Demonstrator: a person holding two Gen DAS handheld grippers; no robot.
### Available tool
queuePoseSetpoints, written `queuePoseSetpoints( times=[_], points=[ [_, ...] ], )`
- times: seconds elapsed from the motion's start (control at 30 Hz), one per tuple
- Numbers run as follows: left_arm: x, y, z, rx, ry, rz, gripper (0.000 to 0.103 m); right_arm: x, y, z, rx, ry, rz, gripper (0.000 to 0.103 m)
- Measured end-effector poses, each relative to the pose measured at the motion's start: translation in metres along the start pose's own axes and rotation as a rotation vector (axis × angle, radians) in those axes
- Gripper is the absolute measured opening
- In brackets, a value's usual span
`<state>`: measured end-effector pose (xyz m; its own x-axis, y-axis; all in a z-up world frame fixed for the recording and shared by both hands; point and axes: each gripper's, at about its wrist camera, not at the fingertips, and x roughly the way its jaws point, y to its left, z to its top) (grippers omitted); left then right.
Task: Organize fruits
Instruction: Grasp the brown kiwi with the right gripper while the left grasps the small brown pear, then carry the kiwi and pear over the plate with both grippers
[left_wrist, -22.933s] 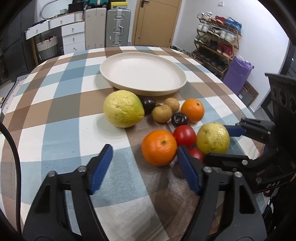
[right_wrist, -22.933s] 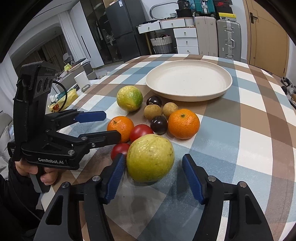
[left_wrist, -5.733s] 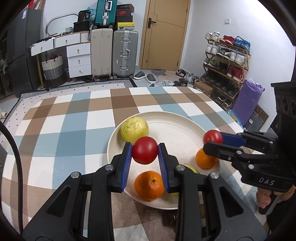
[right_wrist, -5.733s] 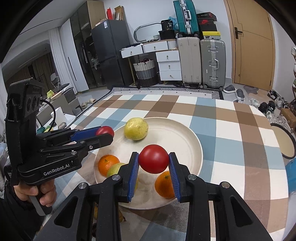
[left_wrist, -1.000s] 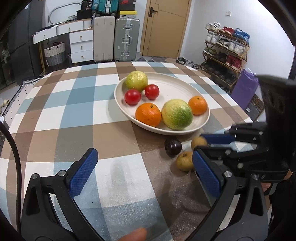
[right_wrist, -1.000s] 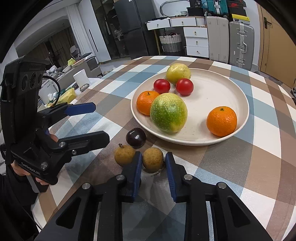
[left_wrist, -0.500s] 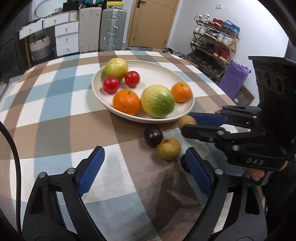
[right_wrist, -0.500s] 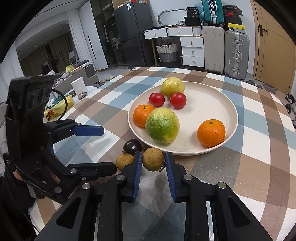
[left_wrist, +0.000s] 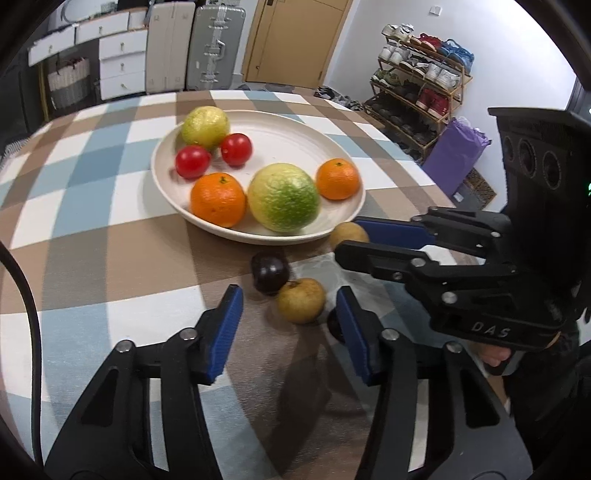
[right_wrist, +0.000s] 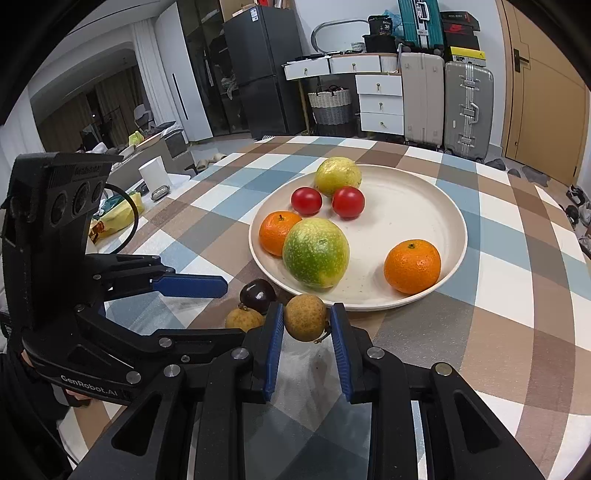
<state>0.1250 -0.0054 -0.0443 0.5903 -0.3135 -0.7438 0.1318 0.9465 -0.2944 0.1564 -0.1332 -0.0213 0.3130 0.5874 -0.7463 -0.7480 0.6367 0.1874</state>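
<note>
Left gripper (left_wrist: 290, 328), jaws just closing but not yet touching, brown fruit (left_wrist: 301, 301) on table between and just ahead; right gripper (right_wrist: 306, 336) clenched on second brown fruit (right_wrist: 305, 316); plate (right_wrist: 448, 221) beyond.

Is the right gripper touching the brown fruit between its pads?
Touching. The right wrist view shows both blue pads of the right gripper pressed against the sides of the brown fruit, with no gap.
</note>
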Motion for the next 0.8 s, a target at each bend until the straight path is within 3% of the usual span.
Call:
queuePoseSetpoints(
  times=[0.13, 0.6, 0.8],
  points=[
    [-0.001, 0.000, -0.001, -0.012, 0.007, -0.042, 0.023, 0.001, 0.000, 0.001, 0.000, -0.003, 0.001, 0.027],
    [-0.010, 0.001, -0.001, -0.002, -0.029, -0.024, 0.022, -0.001, 0.000, 0.001, 0.001, -0.012, 0.001, 0.027],
    [-0.026, 0.007, 0.000, -0.012, -0.081, -0.022, 0.022, -0.003, -0.001, 0.002, 0.001, -0.022, 0.002, 0.027]
  ],
)
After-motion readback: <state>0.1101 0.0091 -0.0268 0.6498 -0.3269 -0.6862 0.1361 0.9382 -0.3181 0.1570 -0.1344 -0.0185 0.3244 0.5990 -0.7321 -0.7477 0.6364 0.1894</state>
